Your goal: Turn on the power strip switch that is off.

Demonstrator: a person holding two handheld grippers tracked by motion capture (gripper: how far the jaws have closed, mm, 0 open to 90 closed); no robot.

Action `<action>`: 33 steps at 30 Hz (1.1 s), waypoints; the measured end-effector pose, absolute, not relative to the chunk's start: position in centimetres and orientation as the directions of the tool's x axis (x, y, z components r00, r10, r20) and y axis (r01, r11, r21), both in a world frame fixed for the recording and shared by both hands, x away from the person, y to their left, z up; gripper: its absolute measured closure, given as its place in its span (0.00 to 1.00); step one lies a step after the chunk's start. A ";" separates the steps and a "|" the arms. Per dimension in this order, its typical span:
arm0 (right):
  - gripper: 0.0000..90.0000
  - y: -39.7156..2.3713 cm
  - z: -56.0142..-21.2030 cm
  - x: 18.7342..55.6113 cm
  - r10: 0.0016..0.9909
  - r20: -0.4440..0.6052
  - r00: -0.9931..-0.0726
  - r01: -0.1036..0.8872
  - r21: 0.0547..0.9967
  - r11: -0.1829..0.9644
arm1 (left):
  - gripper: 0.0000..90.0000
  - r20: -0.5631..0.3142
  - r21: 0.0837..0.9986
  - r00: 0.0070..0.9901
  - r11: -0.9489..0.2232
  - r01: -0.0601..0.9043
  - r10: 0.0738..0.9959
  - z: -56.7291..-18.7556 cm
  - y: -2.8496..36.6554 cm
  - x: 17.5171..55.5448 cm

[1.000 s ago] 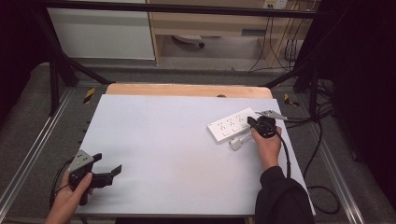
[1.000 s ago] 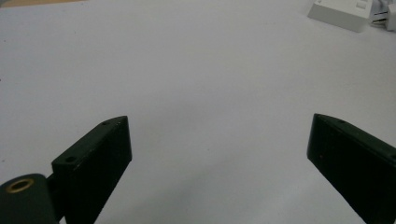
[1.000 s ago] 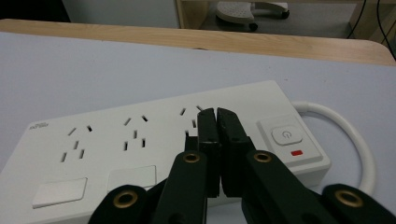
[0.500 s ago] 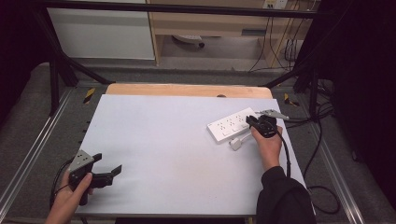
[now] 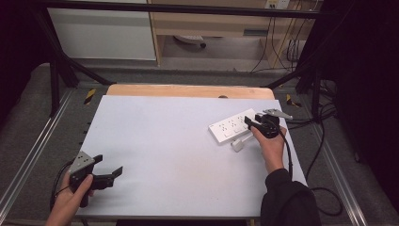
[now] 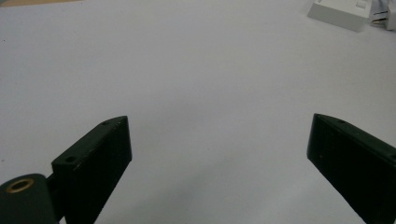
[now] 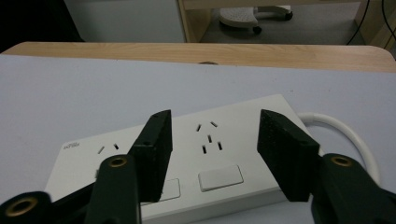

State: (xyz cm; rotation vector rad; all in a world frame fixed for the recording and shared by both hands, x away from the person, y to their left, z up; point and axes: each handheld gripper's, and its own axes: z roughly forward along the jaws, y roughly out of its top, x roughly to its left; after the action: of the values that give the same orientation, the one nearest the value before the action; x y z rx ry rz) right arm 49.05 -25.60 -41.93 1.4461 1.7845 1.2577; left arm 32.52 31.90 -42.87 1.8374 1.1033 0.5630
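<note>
A white power strip (image 5: pixel 230 128) lies at an angle on the right of the white table (image 5: pixel 179 141). It fills the lower half of the right gripper view (image 7: pixel 210 135) and shows far off in the left gripper view (image 6: pixel 338 14). My right gripper (image 5: pixel 250 124) hovers over the strip's right end. Its jaws have just been opening and stand apart (image 7: pixel 215 154), with nothing between them and the sockets below. A small white plug (image 5: pixel 237 145) lies just in front of the strip. My left gripper (image 5: pixel 108 165) rests at the table's near left corner, open and holding nothing (image 6: pixel 219 154).
The strip's white cable (image 7: pixel 345 135) curves off its right end toward the table's right edge. A wooden strip (image 5: pixel 188 90) borders the far side of the table. Metal frame rails (image 5: pixel 28 160) run along both sides.
Both hands stay where they were. In the high view the right gripper's jaws are too small to compare.
</note>
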 end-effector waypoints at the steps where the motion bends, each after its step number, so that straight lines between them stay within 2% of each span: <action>1: 0.47 -25.6 -41.9 49.0 0.943 0.154 -0.295 0.464 0.886 0.001 | 0.07 -0.060 0.865 0.501 -0.205 0.458 0.864 -42.9 31.9 32.5; 10: 0.16 -25.3 -41.4 48.8 0.941 0.175 -0.291 0.486 0.874 -0.012 | 0.07 -0.062 0.864 0.501 -0.205 0.459 0.863 -42.9 31.9 32.5; 14: 0.07 -25.3 -40.9 48.4 0.946 0.168 -0.276 0.481 0.876 -0.015 | 0.07 -0.061 0.864 0.502 -0.206 0.459 0.863 -42.9 31.9 32.5; 17: 0.04 -25.4 -40.5 48.0 0.948 0.165 -0.272 0.480 0.877 -0.015 | 0.07 -0.062 0.865 0.501 -0.205 0.459 0.863 -42.9 31.9 32.5; 24: 0.06 -25.4 -39.5 46.9 0.966 0.116 -0.230 0.475 0.880 0.008 | 0.07 -0.060 0.865 0.501 -0.206 0.457 0.863 -42.9 31.9 32.5; 33: 0.06 -25.5 -38.5 45.3 0.964 0.102 -0.246 0.435 0.900 0.016 | 0.07 -0.060 0.865 0.500 -0.205 0.458 0.864 -42.8 31.9 32.5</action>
State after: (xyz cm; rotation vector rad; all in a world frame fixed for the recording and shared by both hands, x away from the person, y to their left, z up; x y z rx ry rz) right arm 45.32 -25.47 -38.53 1.4348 1.7279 1.1954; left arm 32.47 31.88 -42.84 1.8379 1.1033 0.5634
